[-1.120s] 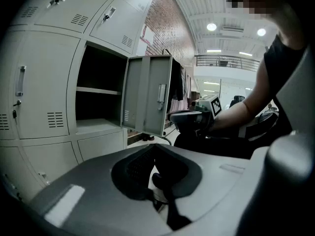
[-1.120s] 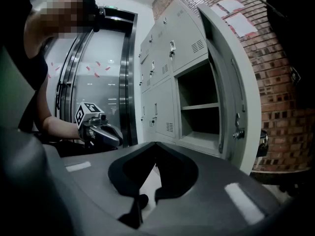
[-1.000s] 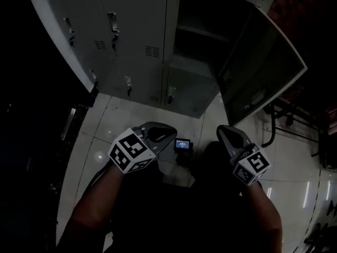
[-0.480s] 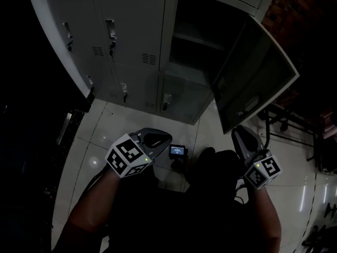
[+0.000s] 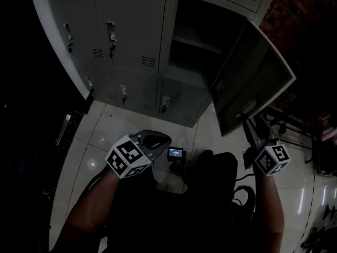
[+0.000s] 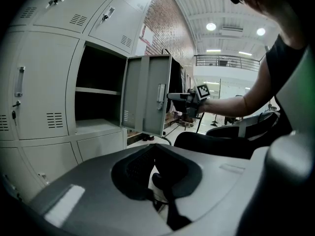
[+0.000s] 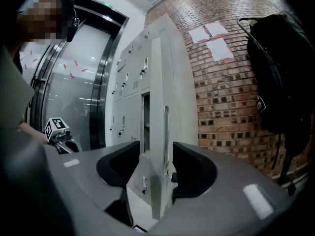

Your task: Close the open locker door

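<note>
Background: brick wall (image 7: 221,82), grey lockers (image 5: 126,41).
Door: locker door (image 5: 253,73) wide open, its edge between the right gripper (image 7: 157,168) jaws.
Right gripper: jaws opening, pads off the door.
Left gripper (image 5: 160,139): clenched, empty, well apart from the door.
Remaining: judged the entire closing swing.

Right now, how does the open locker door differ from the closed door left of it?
The open door stands swung out; the closed door sits flush. The open door shows its inner face; the closed door shows its front with a handle. Both are grey metal.
</note>
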`<state>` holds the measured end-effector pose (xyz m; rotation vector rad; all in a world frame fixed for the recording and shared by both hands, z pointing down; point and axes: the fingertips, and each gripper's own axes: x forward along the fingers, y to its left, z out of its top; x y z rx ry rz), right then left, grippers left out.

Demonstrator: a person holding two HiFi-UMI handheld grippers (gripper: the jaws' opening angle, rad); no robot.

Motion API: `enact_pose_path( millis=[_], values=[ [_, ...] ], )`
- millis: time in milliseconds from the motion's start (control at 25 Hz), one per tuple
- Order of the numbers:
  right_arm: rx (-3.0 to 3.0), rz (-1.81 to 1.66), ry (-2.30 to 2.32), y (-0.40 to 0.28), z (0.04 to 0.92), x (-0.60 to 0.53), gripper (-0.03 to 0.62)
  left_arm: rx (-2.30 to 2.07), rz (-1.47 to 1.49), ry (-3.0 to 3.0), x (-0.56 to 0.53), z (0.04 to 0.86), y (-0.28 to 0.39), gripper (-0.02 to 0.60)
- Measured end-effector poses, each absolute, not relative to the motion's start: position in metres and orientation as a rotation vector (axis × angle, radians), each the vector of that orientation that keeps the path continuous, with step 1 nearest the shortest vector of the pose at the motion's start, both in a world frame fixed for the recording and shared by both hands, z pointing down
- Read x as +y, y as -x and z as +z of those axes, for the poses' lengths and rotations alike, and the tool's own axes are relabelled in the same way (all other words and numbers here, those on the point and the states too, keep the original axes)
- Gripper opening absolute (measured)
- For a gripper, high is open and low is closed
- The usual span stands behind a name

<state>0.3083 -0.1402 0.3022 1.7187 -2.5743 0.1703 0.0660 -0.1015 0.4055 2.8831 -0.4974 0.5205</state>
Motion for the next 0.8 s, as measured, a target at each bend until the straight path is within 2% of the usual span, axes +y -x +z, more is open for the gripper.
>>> enact_pose_path(
  millis=[160, 240, 800],
  values=[
    [-2.661, 0.098, -1.707, -0.295, 0.285, -0.150, 0.190, -0.498, 0.514, -2.880, -0.102, 0.405, -0.065, 0.012],
    [-2.705, 0.091, -1.669, -0.285, 0.283, -0.150, 0.147, -0.497, 0.511, -2.880, -0.102, 0.404, -0.065, 0.012],
    [-2.908, 0.014, -1.151, -0.166, 0.280, -0.179, 0.137, -0.494, 0.507, -2.875, -0.100, 0.403, -0.066, 0.012]
  ],
)
